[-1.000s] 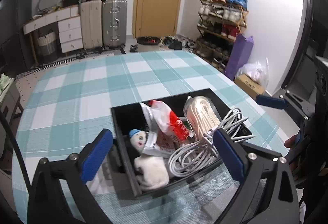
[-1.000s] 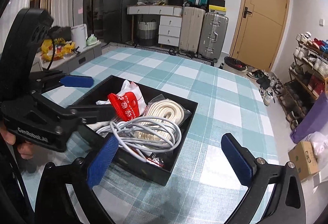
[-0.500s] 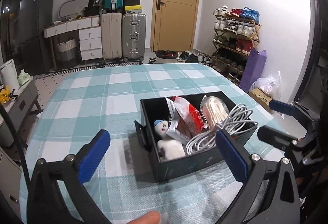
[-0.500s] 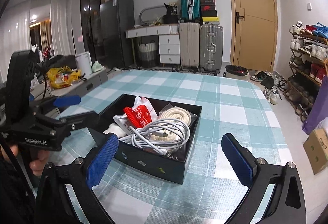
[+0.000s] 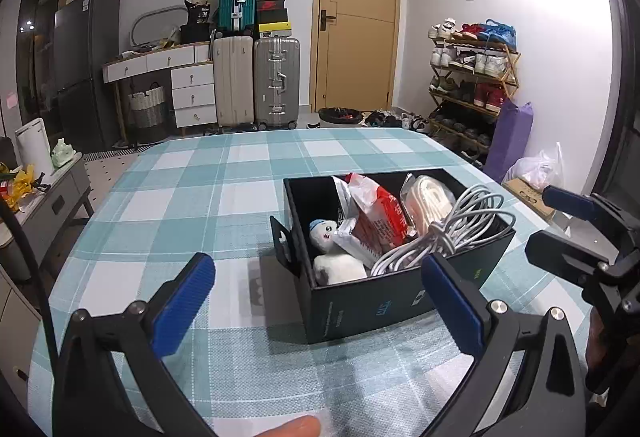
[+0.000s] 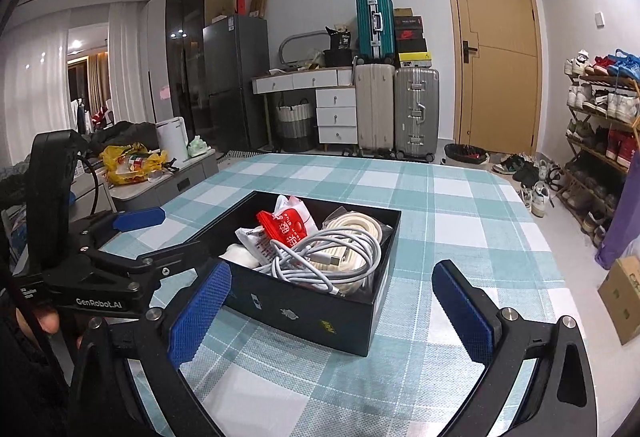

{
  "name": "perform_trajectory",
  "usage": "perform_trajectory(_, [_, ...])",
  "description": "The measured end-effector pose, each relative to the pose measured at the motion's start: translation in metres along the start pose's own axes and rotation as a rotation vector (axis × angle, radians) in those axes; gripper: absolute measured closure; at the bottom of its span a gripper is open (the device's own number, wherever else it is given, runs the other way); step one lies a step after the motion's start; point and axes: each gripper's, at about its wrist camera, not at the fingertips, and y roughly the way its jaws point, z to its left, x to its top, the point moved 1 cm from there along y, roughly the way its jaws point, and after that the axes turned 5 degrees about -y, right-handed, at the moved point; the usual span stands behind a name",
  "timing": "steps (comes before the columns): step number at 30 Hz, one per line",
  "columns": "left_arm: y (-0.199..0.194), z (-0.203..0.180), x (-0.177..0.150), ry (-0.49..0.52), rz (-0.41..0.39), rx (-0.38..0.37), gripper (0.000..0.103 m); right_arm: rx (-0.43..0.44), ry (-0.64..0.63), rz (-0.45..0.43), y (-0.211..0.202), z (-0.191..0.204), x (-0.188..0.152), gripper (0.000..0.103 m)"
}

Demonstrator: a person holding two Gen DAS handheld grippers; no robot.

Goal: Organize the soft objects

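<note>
A black box [image 5: 360, 311] [image 6: 320, 311] stands on the checked tablecloth. It holds a white plush toy [image 5: 334, 261], a red and white packet [image 5: 374, 215] [image 6: 286, 227], a bagged cream rope [image 5: 430, 197] [image 6: 356, 225] and a coiled white cable [image 5: 448, 233] [image 6: 324, 257]. My left gripper [image 5: 318, 311] is open and empty, in front of the box. My right gripper [image 6: 328, 321] is open and empty, before the box's other corner. Each gripper shows in the other's view, at the box's side.
The table [image 5: 180, 197] has a teal and white cloth. Behind it stand suitcases [image 5: 256, 81], a white drawer desk [image 5: 180, 85], a door [image 5: 356, 17] and a shoe rack [image 5: 468, 85]. A low grey cabinet [image 6: 168, 185] stands left of the table.
Both grippers have drawn back and up from the box, which now looks smaller and farther. Both stay open and empty. The box's contents have not moved.
</note>
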Motion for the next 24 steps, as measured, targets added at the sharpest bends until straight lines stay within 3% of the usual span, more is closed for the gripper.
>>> perform_trajectory(24, [0.0, 0.003, -0.003, -0.018, -0.015, -0.004, 0.0, 0.025, 0.023, -0.038, 0.0, -0.002, -0.011, 0.001])
